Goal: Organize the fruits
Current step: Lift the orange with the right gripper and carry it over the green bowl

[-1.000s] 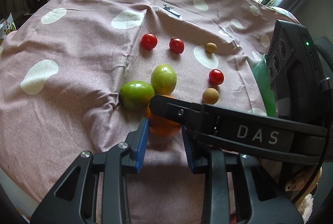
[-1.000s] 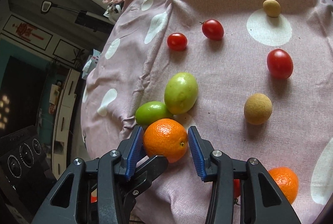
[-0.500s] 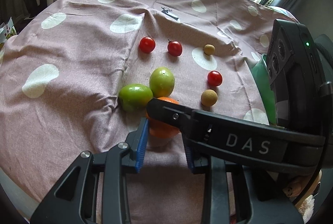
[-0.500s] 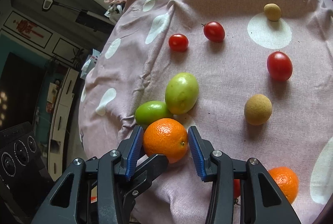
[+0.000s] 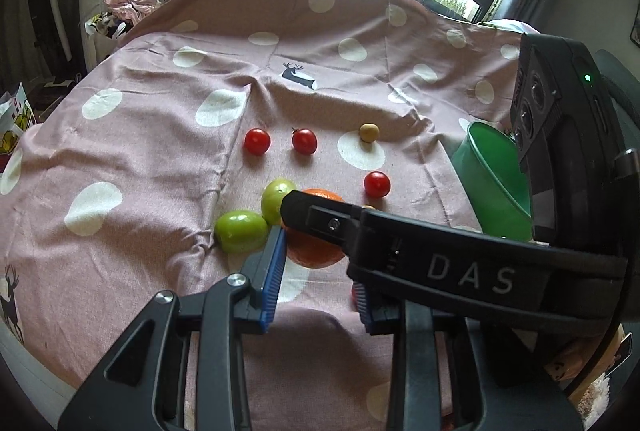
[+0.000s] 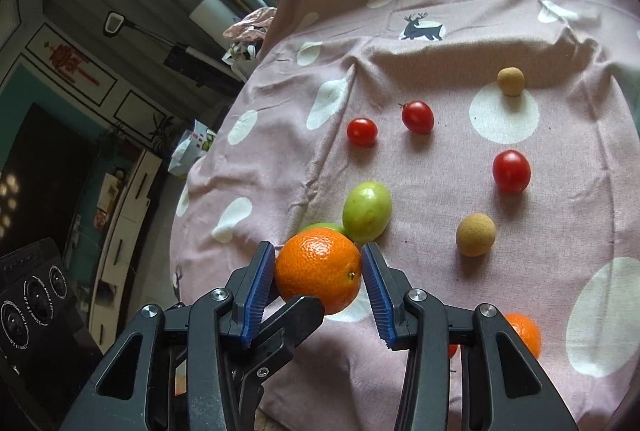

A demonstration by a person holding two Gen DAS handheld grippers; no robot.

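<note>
A pink spotted cloth (image 5: 152,135) covers the whole work surface. Only the left wrist view shows the green bowl (image 5: 494,187) at the cloth's right edge, partly behind the right gripper's housing. The right gripper (image 6: 319,283) is clamped on an orange (image 6: 318,273), blue pads pressed to both its sides. In the left view that orange (image 5: 316,251) is largely hidden behind the right gripper's black finger. The left gripper (image 5: 318,281) shows one blue pad clearly, the other mostly covered by that finger. Nothing shows in the narrow gap between its pads; whether it is fully closed, I cannot tell.

Two green fruits (image 5: 241,231) lie touching just beyond the orange. Only the right view shows a second orange (image 6: 524,333) behind the right finger. Three red tomatoes (image 6: 511,171) and two small tan fruits (image 6: 476,234) lie scattered farther out; the left view hides most of the nearer tan one.
</note>
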